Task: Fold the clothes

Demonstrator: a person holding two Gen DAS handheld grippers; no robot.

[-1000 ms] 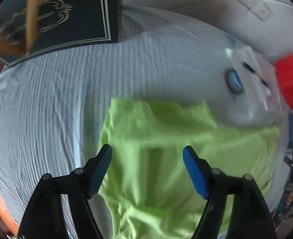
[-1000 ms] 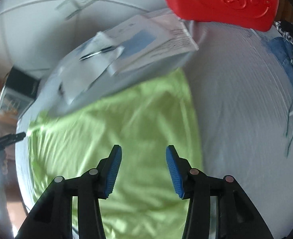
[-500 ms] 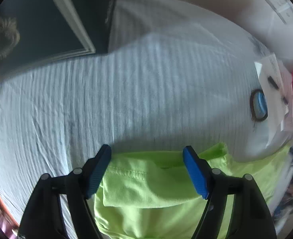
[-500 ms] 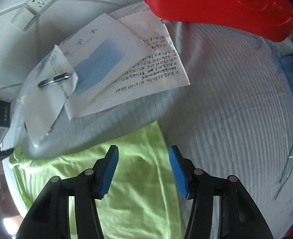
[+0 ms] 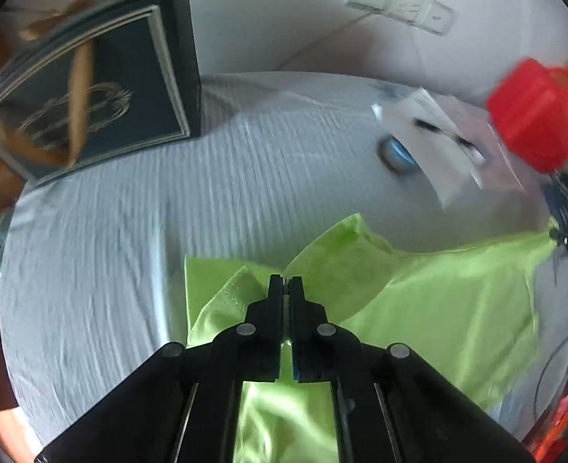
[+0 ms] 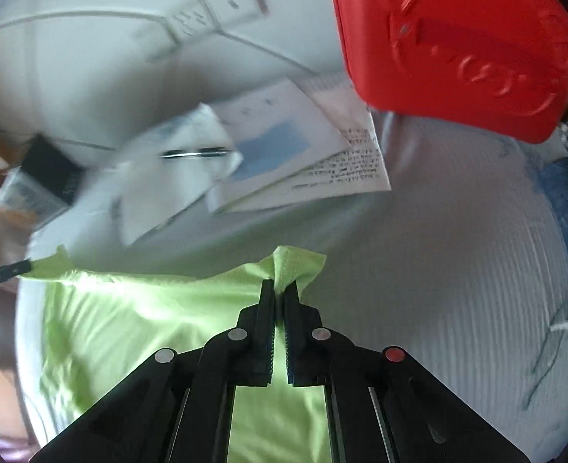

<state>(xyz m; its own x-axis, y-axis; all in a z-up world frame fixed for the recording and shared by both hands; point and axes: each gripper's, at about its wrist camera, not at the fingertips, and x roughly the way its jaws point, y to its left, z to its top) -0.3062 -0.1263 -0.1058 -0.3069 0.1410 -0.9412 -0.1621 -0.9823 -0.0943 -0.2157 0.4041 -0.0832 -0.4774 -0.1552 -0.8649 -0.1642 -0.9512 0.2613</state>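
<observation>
Left wrist view is showing the left gripper (image 5: 285,278) clenched on a raised fold of the lime-green garment (image 5: 438,301), its jaws having just been closing with the cloth pinched between them; the fabric is peaking at the tips and spreading away to the right and down under the gripper body, lying on a pale ribbed sheet (image 5: 129,250) that is covering the work surface; a dark gift box (image 5: 91,88) with gold ribbon is sitting at the far left corner, well apart from the garment; loose papers (image 5: 450,146) with a pen (image 5: 442,133) on top are lying at the far right, a small blue round object (image 5: 398,152) just beside them and a red plastic case (image 5: 535,115) past them; a white power strip (image 5: 398,0) is hanging on the wall behind. Right wrist view is showing the right gripper (image 6: 280,287) likewise gripping the garment (image 6: 129,328) at a bunched corner, its jaws having just been closing on the cloth; the papers (image 6: 284,150) and pen (image 6: 195,152) are lying just beyond the lifted edge, partly blurred; the red case (image 6: 457,46) is filling the upper right, overlapping the papers' far edge; some blue denim (image 6: 565,200) is lying at the right edge of the sheet (image 6: 438,289).
</observation>
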